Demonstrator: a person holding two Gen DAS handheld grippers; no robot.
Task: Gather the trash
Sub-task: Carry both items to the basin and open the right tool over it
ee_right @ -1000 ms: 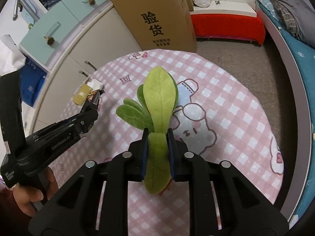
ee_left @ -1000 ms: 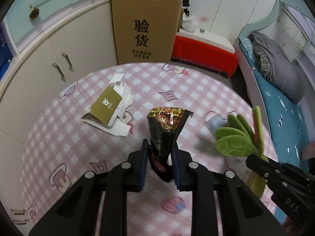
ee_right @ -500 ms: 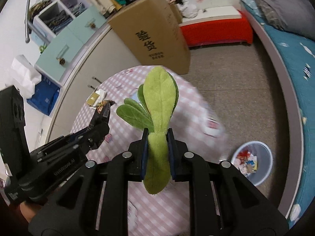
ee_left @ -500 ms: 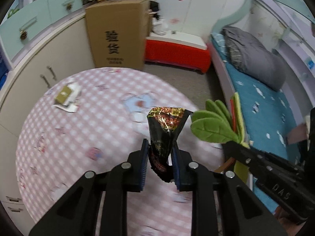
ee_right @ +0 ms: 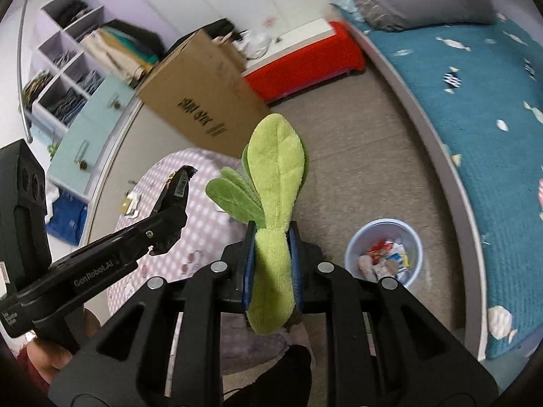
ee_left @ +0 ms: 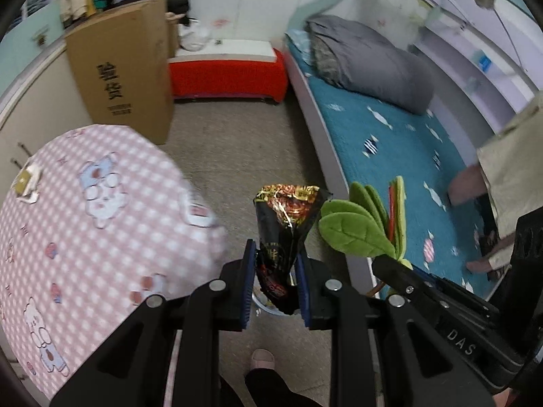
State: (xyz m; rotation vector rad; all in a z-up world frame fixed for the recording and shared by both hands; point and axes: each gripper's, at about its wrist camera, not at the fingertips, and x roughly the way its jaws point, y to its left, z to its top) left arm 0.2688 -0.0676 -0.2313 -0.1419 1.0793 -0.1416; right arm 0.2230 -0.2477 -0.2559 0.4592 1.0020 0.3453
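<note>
My left gripper is shut on a black snack wrapper with red and gold print, held above the floor past the table's edge. My right gripper is shut on a green plush leafy toy; its leaves also show at the right of the left wrist view. A pale blue trash bin with wrappers inside stands on the floor, to the right of the right gripper. The left gripper appears from the side in the right wrist view, with the wrapper's edge at its tip.
The round table with a pink checked cloth lies to the left, a small opened carton on its far edge. A tall cardboard box, a red bench and a bed with a teal cover ring the grey carpet.
Both grippers have swung to the right, off the table and out over the carpet, each keeping its load. The trash bin has come into the right wrist view.
</note>
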